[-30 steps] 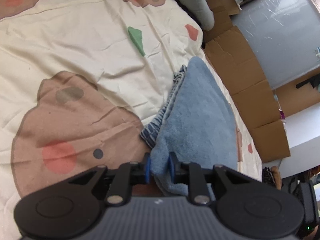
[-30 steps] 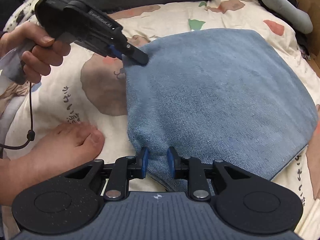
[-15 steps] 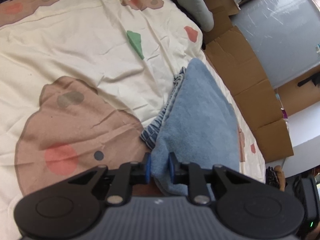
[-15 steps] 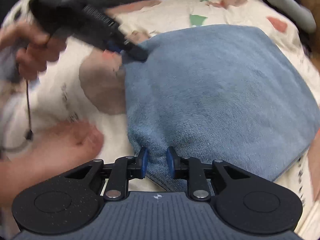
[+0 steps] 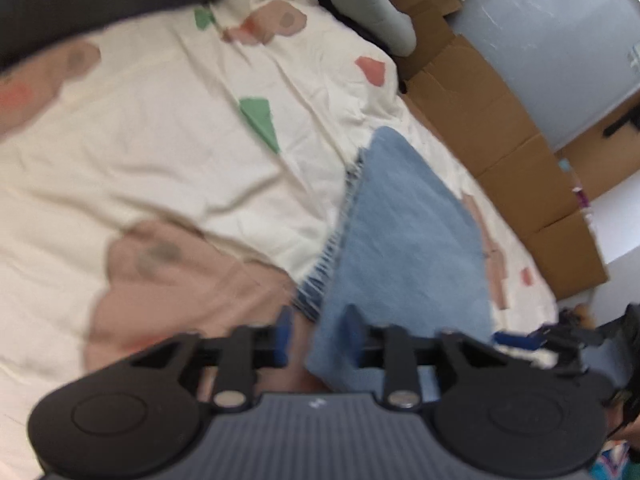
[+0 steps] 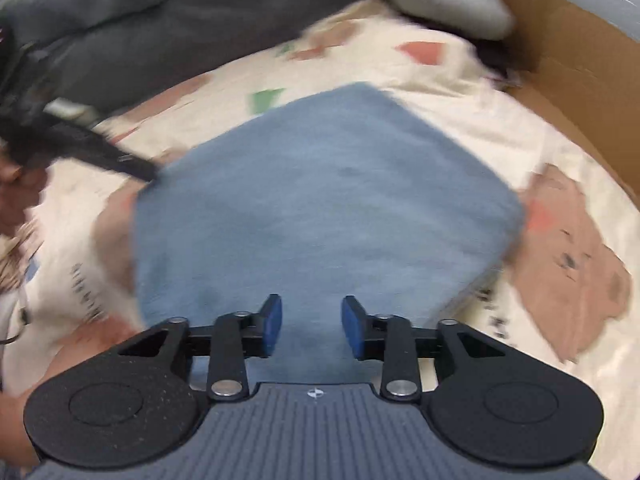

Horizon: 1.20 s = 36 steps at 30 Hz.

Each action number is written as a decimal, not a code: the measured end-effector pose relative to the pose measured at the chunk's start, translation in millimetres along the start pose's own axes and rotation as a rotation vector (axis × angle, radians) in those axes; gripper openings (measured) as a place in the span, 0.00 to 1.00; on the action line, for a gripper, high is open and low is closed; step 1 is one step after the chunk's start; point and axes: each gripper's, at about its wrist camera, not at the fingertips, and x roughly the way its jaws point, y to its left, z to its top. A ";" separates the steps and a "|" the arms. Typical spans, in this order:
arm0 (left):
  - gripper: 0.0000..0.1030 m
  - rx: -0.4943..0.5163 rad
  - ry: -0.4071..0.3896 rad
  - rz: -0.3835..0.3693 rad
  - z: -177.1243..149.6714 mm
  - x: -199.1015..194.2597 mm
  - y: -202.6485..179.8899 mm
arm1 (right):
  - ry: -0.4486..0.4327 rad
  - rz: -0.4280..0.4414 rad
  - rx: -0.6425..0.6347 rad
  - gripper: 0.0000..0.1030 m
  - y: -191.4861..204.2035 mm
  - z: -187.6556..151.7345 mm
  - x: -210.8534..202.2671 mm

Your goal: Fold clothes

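Above folded denim (image 6: 320,208), both grippers unclenched.

The folded garment (image 6: 320,208) lies flat on the bed (image 5: 160,152), near its right edge in the left wrist view. Cardboard boxes (image 5: 500,152) stand beside the bed on that side. The left claw (image 5: 316,338) is over the near left corner of the garment. The right claw (image 6: 312,326) is over its near edge.
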 end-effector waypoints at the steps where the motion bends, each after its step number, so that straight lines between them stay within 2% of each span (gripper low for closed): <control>1: 0.52 -0.002 0.004 0.003 4.4 1.6 1.5 | -0.005 -0.012 0.029 0.43 -7.3 0.1 0.8; 5: 0.51 0.040 0.019 0.032 23.2 13.5 -1.2 | -0.018 -0.021 0.174 0.46 -37.6 -5.6 4.2; 10: 0.53 0.075 0.020 0.009 40.8 31.9 -10.0 | -0.009 -0.012 0.322 0.51 -57.0 -16.6 13.3; 14: 0.53 0.085 0.034 -0.012 47.0 48.0 -13.2 | -0.007 -0.008 0.366 0.51 -63.6 -22.6 16.7; 21: 0.53 0.087 0.048 -0.050 48.7 67.5 -13.6 | -0.011 0.056 0.481 0.52 -73.8 -23.7 28.3; 29: 0.53 0.117 0.077 -0.096 49.5 80.2 -21.5 | -0.025 0.070 0.560 0.53 -77.0 -23.5 38.2; 36: 0.56 0.098 0.090 -0.126 50.3 91.4 -21.3 | -0.039 0.102 0.661 0.56 -89.5 -23.8 49.6</control>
